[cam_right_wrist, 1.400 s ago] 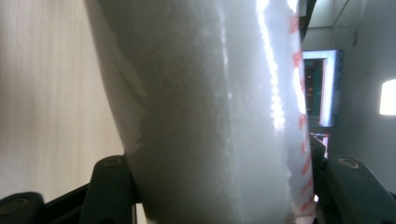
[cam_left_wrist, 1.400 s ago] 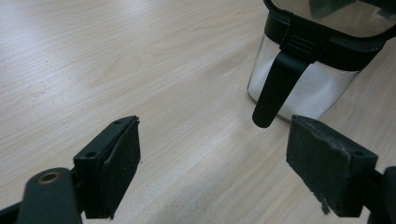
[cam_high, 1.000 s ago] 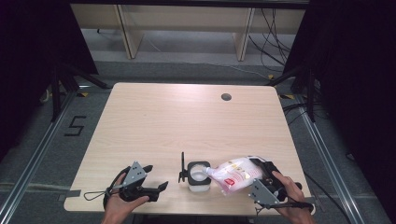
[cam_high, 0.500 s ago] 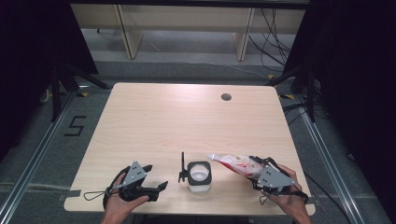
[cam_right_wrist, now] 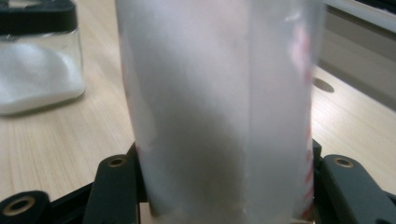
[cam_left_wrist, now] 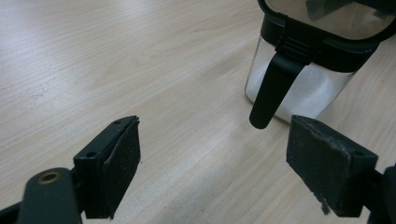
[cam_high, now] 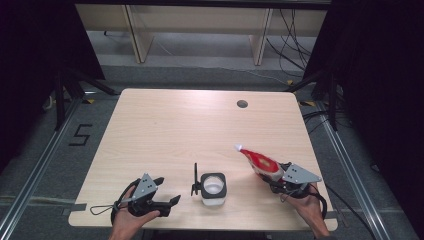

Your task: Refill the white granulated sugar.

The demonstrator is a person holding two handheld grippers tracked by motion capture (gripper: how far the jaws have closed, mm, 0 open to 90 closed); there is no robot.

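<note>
I take the jar (cam_high: 214, 186) as my landmark: a clear square container with a black rim, white powder inside, sitting near the front edge of the wooden table (cam_high: 200, 125). Its black lid (cam_high: 195, 179) stands flipped up on the jar's left side. My left gripper (cam_high: 172, 201) rests on the table left of the jar, jaws spread wide with nothing between them; in the left gripper view the jar (cam_left_wrist: 308, 60) sits just beyond the right jaw. My right gripper (cam_high: 280, 176) is right of the jar, clamped on a red-and-white plastic bag (cam_high: 260, 161), which points up and back toward the jar's far right. In the right gripper view the bag (cam_right_wrist: 219, 107) stands between the jaws.
</note>
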